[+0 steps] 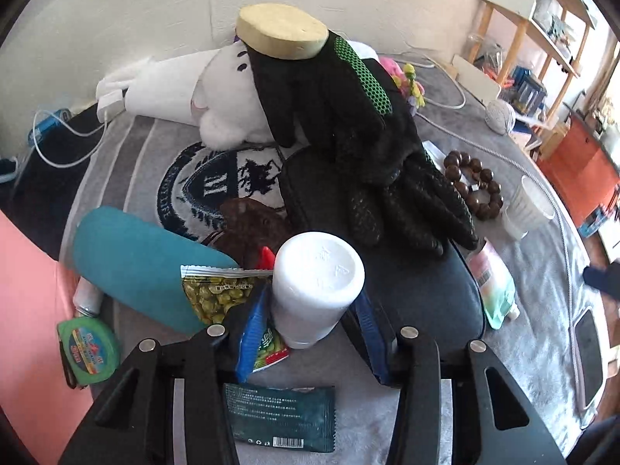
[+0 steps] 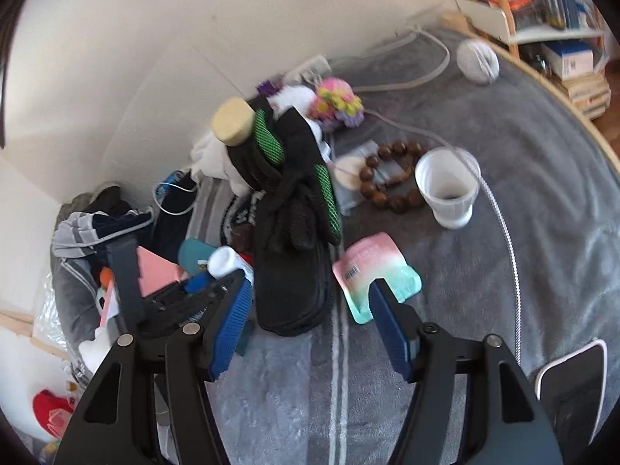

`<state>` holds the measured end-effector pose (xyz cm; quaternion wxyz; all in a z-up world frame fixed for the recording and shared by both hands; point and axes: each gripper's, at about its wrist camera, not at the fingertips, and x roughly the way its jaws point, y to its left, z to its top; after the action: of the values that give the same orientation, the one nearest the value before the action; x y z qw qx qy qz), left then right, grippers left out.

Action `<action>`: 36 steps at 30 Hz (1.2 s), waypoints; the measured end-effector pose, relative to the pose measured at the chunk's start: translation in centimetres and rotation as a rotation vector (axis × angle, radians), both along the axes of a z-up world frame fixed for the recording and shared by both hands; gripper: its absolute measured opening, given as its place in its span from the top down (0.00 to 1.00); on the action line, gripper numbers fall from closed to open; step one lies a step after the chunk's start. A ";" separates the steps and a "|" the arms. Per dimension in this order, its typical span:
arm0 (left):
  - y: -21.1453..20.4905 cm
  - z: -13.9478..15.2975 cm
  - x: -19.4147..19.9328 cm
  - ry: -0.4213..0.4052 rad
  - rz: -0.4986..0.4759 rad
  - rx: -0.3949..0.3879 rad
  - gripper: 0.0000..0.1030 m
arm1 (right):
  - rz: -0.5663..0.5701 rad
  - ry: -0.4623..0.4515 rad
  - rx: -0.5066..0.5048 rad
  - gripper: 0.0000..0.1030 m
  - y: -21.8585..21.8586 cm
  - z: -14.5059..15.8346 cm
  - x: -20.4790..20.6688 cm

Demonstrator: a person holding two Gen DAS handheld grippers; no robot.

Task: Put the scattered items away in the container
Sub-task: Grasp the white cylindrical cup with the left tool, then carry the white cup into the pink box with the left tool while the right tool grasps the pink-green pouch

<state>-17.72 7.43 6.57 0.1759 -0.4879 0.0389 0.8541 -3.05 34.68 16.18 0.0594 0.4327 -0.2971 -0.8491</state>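
My left gripper [image 1: 310,337] is shut on a white plastic bottle [image 1: 316,288], held bottom-forward over a pile of items. The bottle also shows in the right wrist view [image 2: 224,261]. The pile holds a black-and-green glove [image 1: 360,131], a dark pouch [image 1: 418,283], a teal case [image 1: 131,263], a green-pea snack bag [image 1: 217,290] and a white plush [image 1: 217,93] with a yellow sponge [image 1: 281,31] on top. My right gripper [image 2: 314,329] is open and empty, above the grey blanket beside the pouch [image 2: 290,294] and a pink-green sachet [image 2: 374,271].
A wooden bead bracelet [image 2: 391,174], a white cup [image 2: 447,186], a white yarn ball [image 2: 476,60] and a colourful pompom [image 2: 337,102] lie on the blanket. A green tape measure [image 1: 87,343] and a dark green packet [image 1: 281,416] lie near my left gripper. Shelves [image 1: 542,38] stand at right.
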 end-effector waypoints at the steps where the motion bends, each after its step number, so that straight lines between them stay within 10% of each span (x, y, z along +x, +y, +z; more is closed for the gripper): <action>1: -0.4 0.2 0.0 -0.010 0.015 0.027 0.59 | -0.003 -0.013 -0.002 0.39 0.1 -0.4 -0.1; 8: -6.1 9.5 2.4 0.081 0.157 0.259 0.60 | -0.007 -0.029 0.032 0.39 -0.2 -1.0 0.0; 15: -21.0 20.2 8.5 0.211 0.487 0.505 0.60 | -0.030 -0.050 0.046 0.39 -0.1 -2.2 -0.2; 18: -27.5 20.1 9.9 0.215 0.684 0.528 0.58 | -0.049 -0.072 0.014 0.39 0.3 -3.2 -0.3; 20: -31.7 18.6 10.3 0.161 0.840 0.526 0.22 | -0.065 -0.099 -0.021 0.39 0.6 -4.2 -0.4; 24: -37.8 15.3 11.3 0.047 1.030 0.598 0.13 | -0.077 -0.149 -0.015 0.39 0.8 -5.9 -0.7; 30: -38.1 16.8 12.3 0.108 1.007 0.581 0.11 | 0.088 -0.122 0.416 0.19 -3.2 -5.3 -2.5; 36: -30.4 17.7 9.4 0.088 0.749 0.477 0.10 | 0.215 -0.144 0.634 0.19 -5.9 -8.2 -5.2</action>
<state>-8.27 -22.97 24.29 -0.0397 -0.3774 -0.3310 0.8639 -8.29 28.82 8.01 -0.0100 0.5172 0.0255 -0.8554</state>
